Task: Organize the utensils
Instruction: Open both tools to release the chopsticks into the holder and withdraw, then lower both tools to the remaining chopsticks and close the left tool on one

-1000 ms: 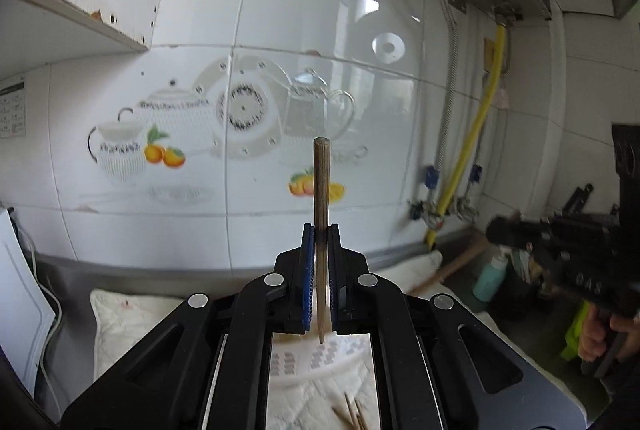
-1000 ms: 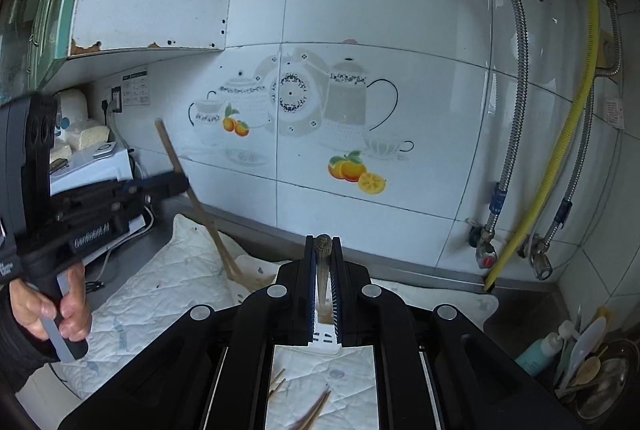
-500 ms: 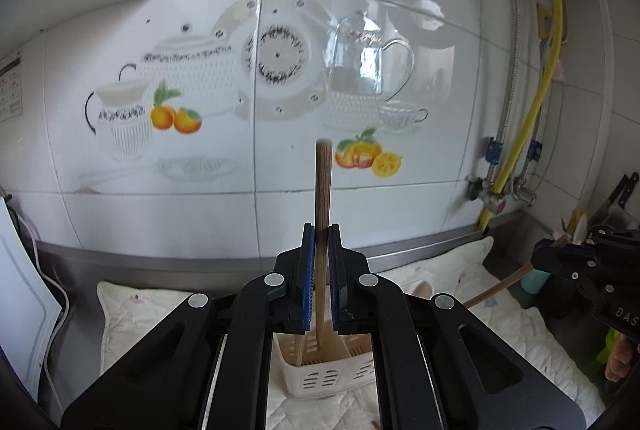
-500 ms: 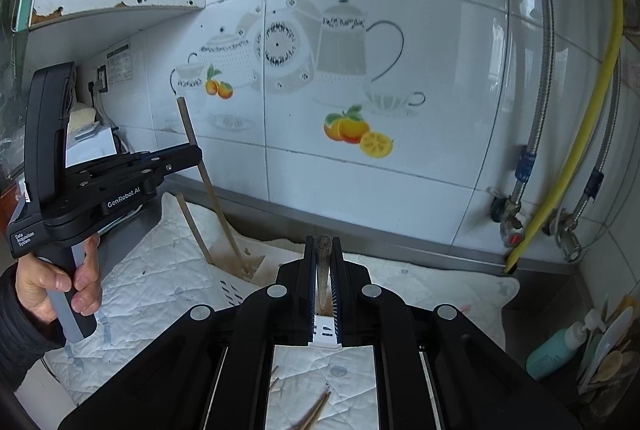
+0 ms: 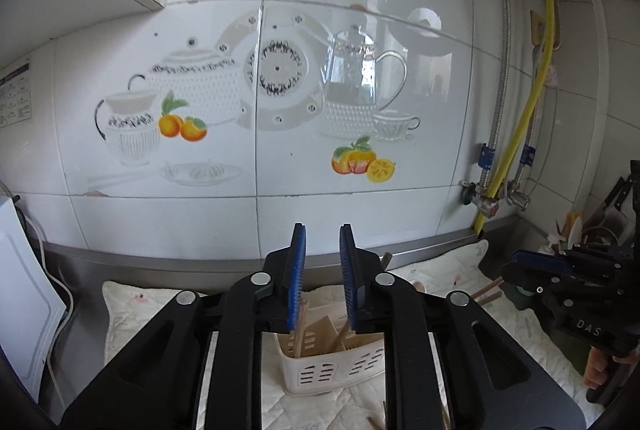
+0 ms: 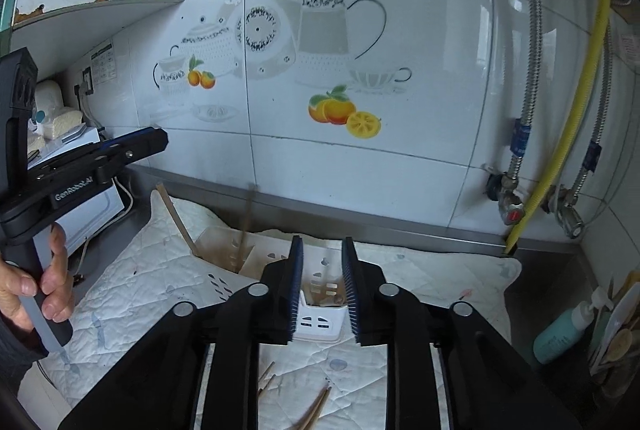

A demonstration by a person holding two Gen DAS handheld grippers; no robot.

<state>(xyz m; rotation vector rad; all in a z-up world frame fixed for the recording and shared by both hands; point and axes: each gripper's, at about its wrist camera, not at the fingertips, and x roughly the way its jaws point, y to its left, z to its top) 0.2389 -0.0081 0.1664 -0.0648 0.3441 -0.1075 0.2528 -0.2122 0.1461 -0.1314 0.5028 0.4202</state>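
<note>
A white slotted plastic utensil holder [image 5: 320,366] stands on a quilted white mat, just below my left gripper [image 5: 322,270], which is open and empty. Wooden chopsticks [image 5: 301,326] stand inside the holder. In the right wrist view the holder [image 6: 320,318] sits just beyond my right gripper [image 6: 321,270], also open and empty. A chopstick [image 6: 246,222], blurred, stands in the holder's left compartment and another [image 6: 176,214] leans left. Loose chopsticks [image 6: 316,410] lie on the mat under my right gripper.
The tiled wall with teapot pictures [image 5: 280,90] is close behind. Pipes and a yellow hose [image 6: 560,150] run down at the right. A teal bottle and a utensil rack [image 6: 568,330] stand at the far right. A white appliance [image 5: 20,290] stands at the left.
Both grippers have opened and let go of their chopsticks, which now stand in the holder. Both views have moved closer to the holder.
</note>
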